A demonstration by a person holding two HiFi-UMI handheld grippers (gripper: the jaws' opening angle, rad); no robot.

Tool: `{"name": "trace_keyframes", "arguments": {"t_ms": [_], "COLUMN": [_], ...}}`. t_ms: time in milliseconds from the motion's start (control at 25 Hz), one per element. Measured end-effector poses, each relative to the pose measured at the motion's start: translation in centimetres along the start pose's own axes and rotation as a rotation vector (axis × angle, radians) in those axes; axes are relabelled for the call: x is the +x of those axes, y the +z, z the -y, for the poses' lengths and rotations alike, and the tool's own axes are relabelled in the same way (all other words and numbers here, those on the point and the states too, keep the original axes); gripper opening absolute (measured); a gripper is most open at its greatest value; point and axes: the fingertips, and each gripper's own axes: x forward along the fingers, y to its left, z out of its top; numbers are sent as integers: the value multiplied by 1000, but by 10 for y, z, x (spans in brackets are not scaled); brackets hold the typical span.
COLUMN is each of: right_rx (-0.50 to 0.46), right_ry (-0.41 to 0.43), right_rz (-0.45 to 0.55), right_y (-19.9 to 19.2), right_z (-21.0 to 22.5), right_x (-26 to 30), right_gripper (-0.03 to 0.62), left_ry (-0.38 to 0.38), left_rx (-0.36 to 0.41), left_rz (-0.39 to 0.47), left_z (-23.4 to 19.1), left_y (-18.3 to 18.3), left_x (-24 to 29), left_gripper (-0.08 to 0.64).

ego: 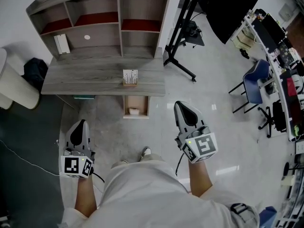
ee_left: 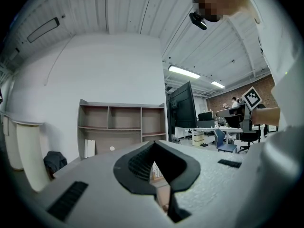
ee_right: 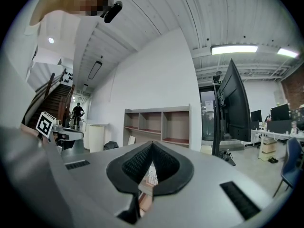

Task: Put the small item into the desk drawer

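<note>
Head view looks steeply down on a grey wooden desk (ego: 85, 77) with a shelf unit (ego: 95, 30) at its back edge; below the desk's front edge, right of centre, the desk drawer (ego: 126, 106) stands pulled open; a small white item (ego: 134, 111) lies inside it, near the front. On the desk top, just above the drawer, a white boxy holder (ego: 130, 76) stands upright on a brown base. The left gripper (ego: 81, 122) hangs over the floor well short of the desk, to the left of the drawer; the right gripper (ego: 179, 104) hangs to the drawer's right, nearer the desk edge but apart from it; both point towards the desk, and neither touches anything. In the left gripper view the left gripper (ee_left: 154, 142) has its dark ribbed pads (ee_left: 137, 163) brought together at the tips, with nothing between them; the right gripper view shows the right gripper (ee_right: 152, 144) the same, tips closed and empty, with the shelf unit (ee_right: 156, 127) straight ahead. A black bag (ego: 35, 70) sits on the floor at the desk's left end; a black stand (ego: 183, 37) and a blue chair (ego: 256, 82) are off to the right.
</note>
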Motion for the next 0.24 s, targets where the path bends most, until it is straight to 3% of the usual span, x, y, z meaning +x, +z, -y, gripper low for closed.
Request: {"name": "trace_keyframes", "arguments": {"t_ms": [240], "right_rx": [-15], "right_ry": [9], "right_rz": [-2], "right_y": [3], "right_z": [-11], "right_x": [-2], "right_gripper": [-3], "left_ry": [-3], "left_rx": [4], "left_rz": [0], "left_z": [-2], "left_y": [1], "left_x": [-6], "left_gripper": [8]}}
